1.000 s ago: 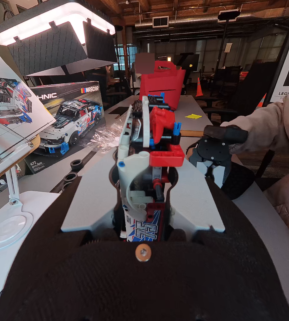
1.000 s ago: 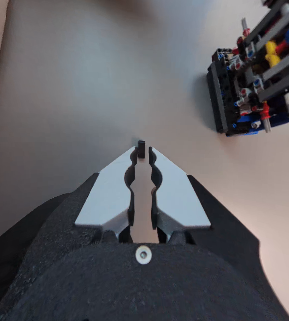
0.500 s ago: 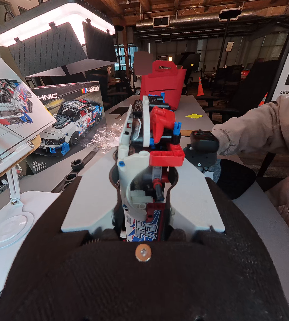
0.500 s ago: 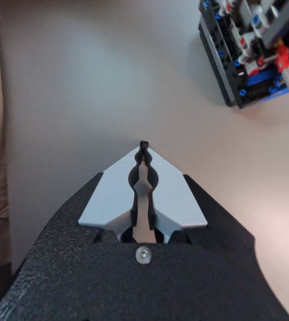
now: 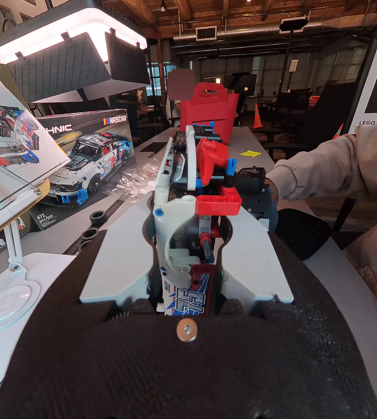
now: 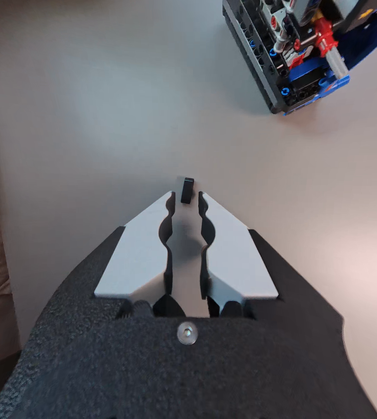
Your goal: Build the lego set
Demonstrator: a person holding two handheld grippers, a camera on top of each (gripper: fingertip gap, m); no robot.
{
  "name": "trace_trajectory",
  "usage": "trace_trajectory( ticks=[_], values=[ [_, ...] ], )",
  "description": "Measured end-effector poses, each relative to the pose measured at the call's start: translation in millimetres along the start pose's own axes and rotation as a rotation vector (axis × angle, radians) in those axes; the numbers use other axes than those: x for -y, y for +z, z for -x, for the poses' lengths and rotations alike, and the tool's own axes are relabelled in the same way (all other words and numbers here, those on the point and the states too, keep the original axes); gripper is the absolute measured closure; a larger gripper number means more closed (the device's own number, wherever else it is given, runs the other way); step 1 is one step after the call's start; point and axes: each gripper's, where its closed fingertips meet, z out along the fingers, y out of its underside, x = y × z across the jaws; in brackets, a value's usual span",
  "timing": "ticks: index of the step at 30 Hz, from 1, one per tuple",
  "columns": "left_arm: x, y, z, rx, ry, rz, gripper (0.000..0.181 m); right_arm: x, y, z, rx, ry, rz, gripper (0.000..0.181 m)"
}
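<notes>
Right claw (image 6: 185, 192) hangs apart over the table (image 6: 92, 102); a small black piece (image 6: 187, 190) lies between my fingertips, its long axis running along them. Left claw (image 5: 186, 217) is clamped on the car body (image 5: 183, 204).

From my left wrist camera, the partly built lego car body (image 5: 183, 226) sits between my left gripper (image 5: 186, 217) fingers, running away from me over the grey table (image 5: 342, 294). Left of it lie loose black tyres (image 5: 97, 217), behind them the printed set box (image 5: 85, 158), nearer left the instruction booklet on its stand (image 5: 8, 149). The red bag (image 5: 210, 113) stands behind the model. Below my right gripper (image 6: 185, 192), a small black lego piece (image 6: 187, 190) lies between the parted tips, the model well off to the upper right
</notes>
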Motion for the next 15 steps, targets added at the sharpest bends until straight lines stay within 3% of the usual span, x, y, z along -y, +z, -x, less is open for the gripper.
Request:
trace_trajectory(
  ticks=[3, 8, 13, 15],
  values=[
    [-0.1, -0.2, -0.1, 0.002, 0.000, -0.001, 0.128, -1.1, 6.2, -4.3, -0.037, -0.005, 0.013, 0.175],
    [-0.2, -0.3, 0.0, 0.004, 0.001, -0.001, 0.128, -1.2, 6.2, -3.0, -0.202, -0.234, 0.044, 0.176],
    [-0.1, -0.2, 0.6, 0.005, -0.001, -0.006, 0.128, -0.7, -0.8, -16.1, -0.606, -0.609, 0.111, 0.176],
    [-0.1, 0.1, 0.5, 0.005, 0.000, -0.005, 0.128, 0.1, -0.8, -8.9, -0.649, -0.678, 0.108, 0.173]
  ],
)
